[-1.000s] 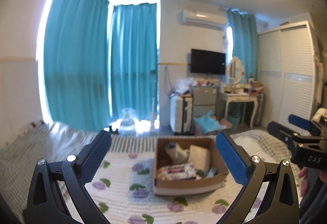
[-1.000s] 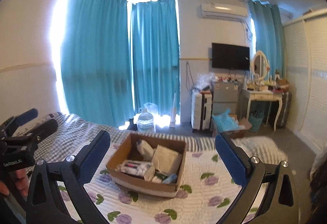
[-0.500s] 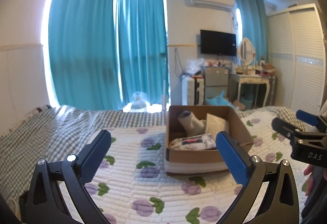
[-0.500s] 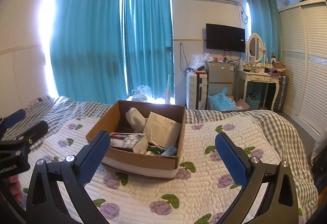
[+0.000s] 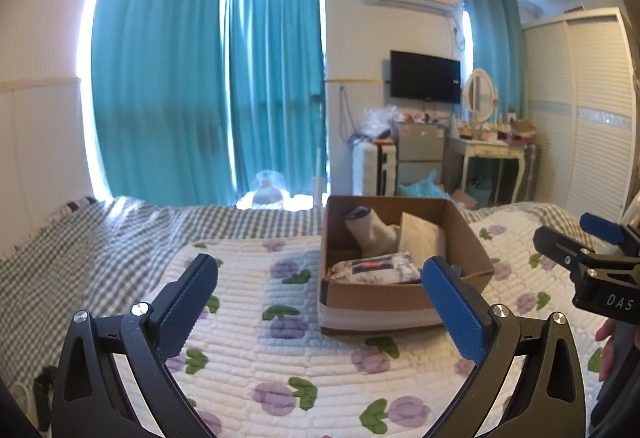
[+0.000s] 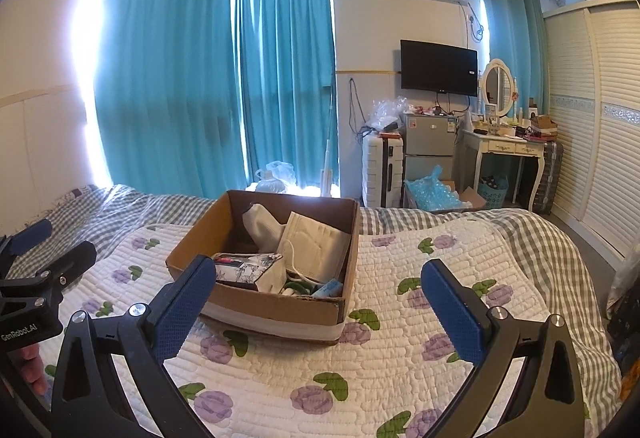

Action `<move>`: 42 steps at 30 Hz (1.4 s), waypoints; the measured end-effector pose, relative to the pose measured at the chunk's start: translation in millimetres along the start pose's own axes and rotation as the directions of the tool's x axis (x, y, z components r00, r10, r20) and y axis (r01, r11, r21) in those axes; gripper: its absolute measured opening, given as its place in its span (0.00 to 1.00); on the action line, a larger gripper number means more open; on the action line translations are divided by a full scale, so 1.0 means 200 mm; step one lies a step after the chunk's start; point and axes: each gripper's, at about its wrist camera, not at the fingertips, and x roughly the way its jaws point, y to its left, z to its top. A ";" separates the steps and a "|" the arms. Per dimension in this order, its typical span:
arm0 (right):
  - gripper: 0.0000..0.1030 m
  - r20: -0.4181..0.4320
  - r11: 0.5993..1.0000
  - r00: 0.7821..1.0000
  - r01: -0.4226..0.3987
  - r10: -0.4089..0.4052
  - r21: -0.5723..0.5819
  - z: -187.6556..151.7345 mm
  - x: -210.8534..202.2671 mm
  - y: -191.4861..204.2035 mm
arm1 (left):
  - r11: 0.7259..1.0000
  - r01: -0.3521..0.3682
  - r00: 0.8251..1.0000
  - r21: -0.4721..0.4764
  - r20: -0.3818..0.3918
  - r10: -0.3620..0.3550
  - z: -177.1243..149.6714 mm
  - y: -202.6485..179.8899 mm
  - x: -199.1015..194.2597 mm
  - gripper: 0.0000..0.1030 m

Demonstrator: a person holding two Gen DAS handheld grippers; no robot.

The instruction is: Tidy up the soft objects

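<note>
Hovering above the floral quilt (image 6: 400,358), left gripper (image 5: 320,302) and right gripper (image 6: 318,300) both stand spread wide and empty. Cardboard box (image 6: 280,308) sits on the quilt ahead, holding a white sock (image 6: 260,228), face mask (image 6: 316,244) and patterned tissue pack (image 6: 248,266). Judgement: approach from above, pinch one item's free top edge, and clear the box wall before lifting.

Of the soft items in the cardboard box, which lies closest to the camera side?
The floral-printed tissue pack, lying at the box's near wall; the white sock and face mask sit farther back.
</note>
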 end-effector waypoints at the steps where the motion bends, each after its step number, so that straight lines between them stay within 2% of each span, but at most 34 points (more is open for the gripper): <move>1: 1.00 -0.003 1.000 1.000 0.002 -0.002 -0.004 0.00 0.00 0.00 | 1.000 0.000 1.000 0.000 -0.001 0.000 0.00 0.00 0.00 1.00; 42: 1.00 -0.026 1.000 1.000 0.013 -0.013 -0.012 -0.03 0.03 0.03 | 1.000 -0.012 1.000 -0.011 -0.013 0.012 -0.01 0.01 0.01 1.00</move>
